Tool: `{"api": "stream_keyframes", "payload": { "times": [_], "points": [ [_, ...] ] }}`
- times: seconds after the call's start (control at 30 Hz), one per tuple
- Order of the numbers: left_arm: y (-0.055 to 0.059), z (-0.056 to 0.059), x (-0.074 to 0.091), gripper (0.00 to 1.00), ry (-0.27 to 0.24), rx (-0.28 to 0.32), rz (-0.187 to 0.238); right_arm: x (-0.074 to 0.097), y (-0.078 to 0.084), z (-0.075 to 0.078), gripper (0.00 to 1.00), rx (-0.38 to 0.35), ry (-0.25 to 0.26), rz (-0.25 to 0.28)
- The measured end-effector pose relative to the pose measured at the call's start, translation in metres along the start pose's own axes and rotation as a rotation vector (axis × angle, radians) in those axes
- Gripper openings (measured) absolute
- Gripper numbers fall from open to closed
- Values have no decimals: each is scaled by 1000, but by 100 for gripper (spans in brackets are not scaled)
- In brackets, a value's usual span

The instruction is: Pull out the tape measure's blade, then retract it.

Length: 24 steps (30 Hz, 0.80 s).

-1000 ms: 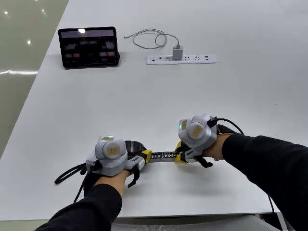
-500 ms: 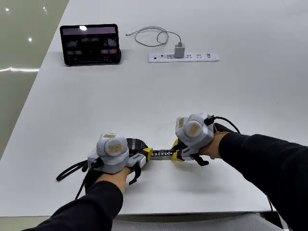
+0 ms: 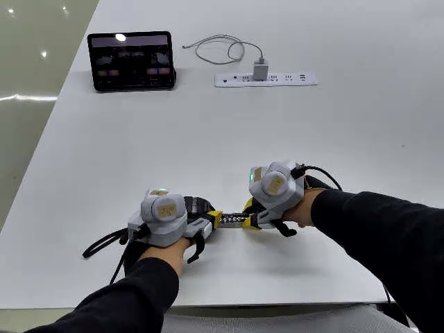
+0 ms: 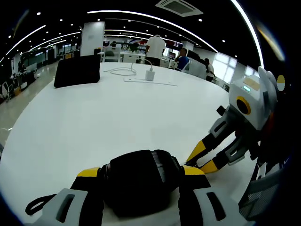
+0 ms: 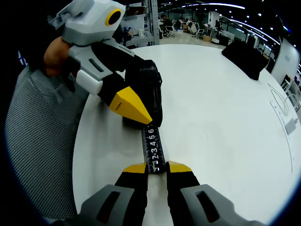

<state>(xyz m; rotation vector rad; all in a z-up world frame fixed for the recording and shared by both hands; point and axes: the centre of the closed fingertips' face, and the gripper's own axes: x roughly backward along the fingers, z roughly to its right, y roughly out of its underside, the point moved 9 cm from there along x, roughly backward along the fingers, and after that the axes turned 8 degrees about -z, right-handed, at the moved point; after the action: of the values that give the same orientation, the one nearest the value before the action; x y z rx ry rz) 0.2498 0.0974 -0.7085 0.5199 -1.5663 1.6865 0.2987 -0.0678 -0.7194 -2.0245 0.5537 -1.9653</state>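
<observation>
Jaws: left gripper (image 4: 141, 172) around tape measure (image 4: 137, 188) | right gripper (image 5: 156, 167) pinching blade (image 5: 151, 143)

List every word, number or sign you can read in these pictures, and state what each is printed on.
"6 5 4 3 2": on the tape measure's blade, in the right gripper view; the digit nearest the jaws is unclear.
Tablet screen: too blurred to read.
Power strip: no readable marking.
Tan sticker on the left gripper: too small to read.
</observation>
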Motion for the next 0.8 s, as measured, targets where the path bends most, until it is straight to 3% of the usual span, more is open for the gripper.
{"api": "stream_keyframes", "payload": {
  "times": [0.8],
  "points": [
    [-1, -1, 1, 60, 13, 2, 0, -9, -9, -2, 10, 15, -9, 42]
  ]
}}
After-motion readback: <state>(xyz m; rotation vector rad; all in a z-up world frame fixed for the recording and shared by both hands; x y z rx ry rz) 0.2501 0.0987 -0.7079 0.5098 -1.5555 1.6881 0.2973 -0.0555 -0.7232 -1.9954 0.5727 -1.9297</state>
